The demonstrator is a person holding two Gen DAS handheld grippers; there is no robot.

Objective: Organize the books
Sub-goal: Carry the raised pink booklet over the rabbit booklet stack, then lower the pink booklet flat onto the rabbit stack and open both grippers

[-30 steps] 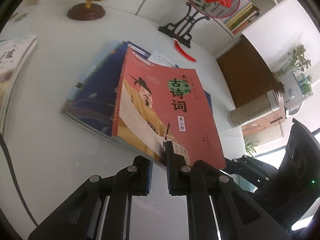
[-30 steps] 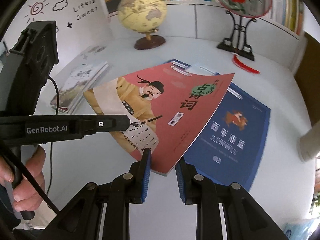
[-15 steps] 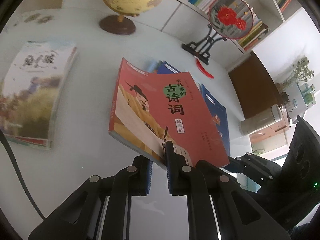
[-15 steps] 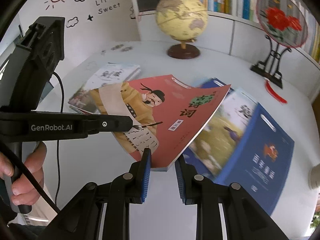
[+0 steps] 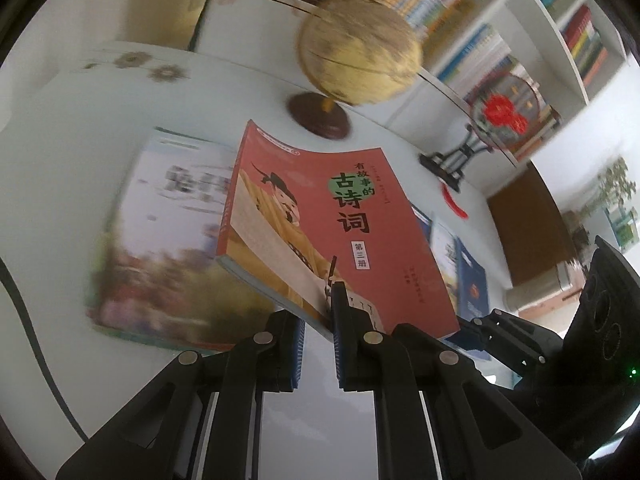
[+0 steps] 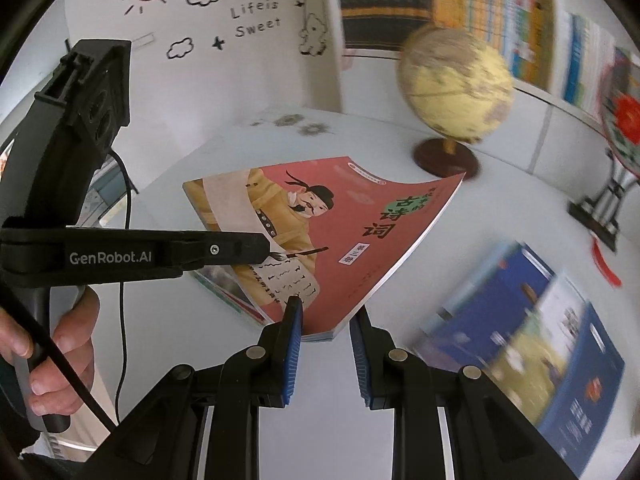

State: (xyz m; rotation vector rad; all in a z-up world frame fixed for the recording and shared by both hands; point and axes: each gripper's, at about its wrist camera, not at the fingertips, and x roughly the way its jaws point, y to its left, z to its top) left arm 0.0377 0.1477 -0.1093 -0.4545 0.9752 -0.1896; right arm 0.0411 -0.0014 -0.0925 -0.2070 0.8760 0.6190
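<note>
I've swung the red book [image 5: 336, 232] off the blue book [image 6: 560, 360] toward the table's left-edge pile [image 5: 168, 240], both grippers [image 5: 316, 340] [image 6: 326, 344] clamped on its near edge; drop-off is close.

The red book [image 5: 340, 232] reads "古诗词" with "第三册" on its white label, the left gripper [image 6: 256, 250] carries "GenRobot.AI", and the wall decal [image 6: 256, 20] says "Lifeis Sweet".
</note>
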